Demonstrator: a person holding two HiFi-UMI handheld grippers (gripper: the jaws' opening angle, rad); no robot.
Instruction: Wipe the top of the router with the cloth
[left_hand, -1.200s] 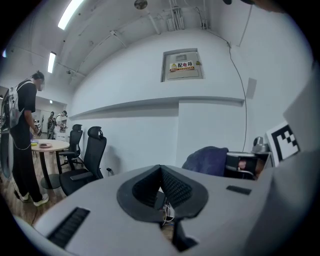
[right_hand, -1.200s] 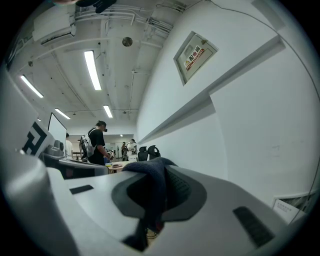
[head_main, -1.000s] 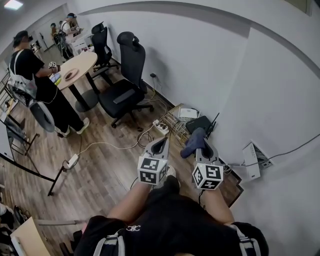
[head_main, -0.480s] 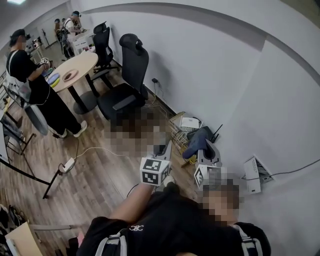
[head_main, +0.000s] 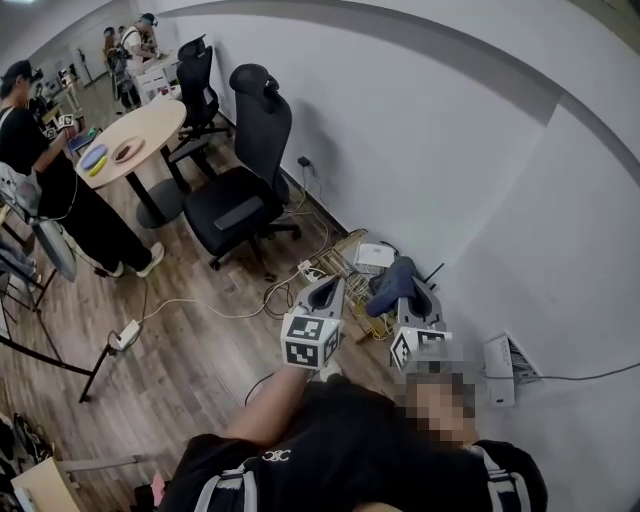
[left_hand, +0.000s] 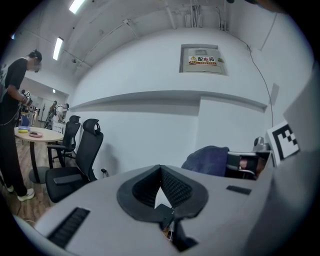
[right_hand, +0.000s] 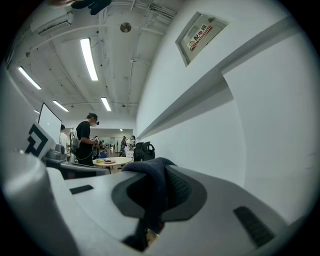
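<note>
Head view: the left gripper (head_main: 324, 291) hovers over the brown wooden plank floor (head_main: 200, 350) near the foot of the white wall (head_main: 420, 130). Just beside it, the right gripper (head_main: 411, 291) carries a dark blue crumpled cloth (head_main: 391, 283). The cloth hangs over the floor's edge along the wall. A thin black router antenna (head_main: 433, 271) sticks up beside it there, while the router's body cannot be made out. A flat white box (head_main: 375, 255) lies just behind the cloth. A black high-backed office chair (head_main: 240, 195) stands further along the wall.

Left gripper view: the left gripper (left_hand: 160, 169) has its black ribbed pads (left_hand: 175, 187) pressed together at the tips, with nothing between them. The cloth (left_hand: 207, 160) shows to the right, and the office chair (left_hand: 82, 160) stands at the left.

Right gripper view: the right gripper (right_hand: 160, 172) pinches the cloth (right_hand: 152, 192), which drapes over the tips and down between the pads. A round pale table (right_hand: 114, 161) stands far off.
</note>
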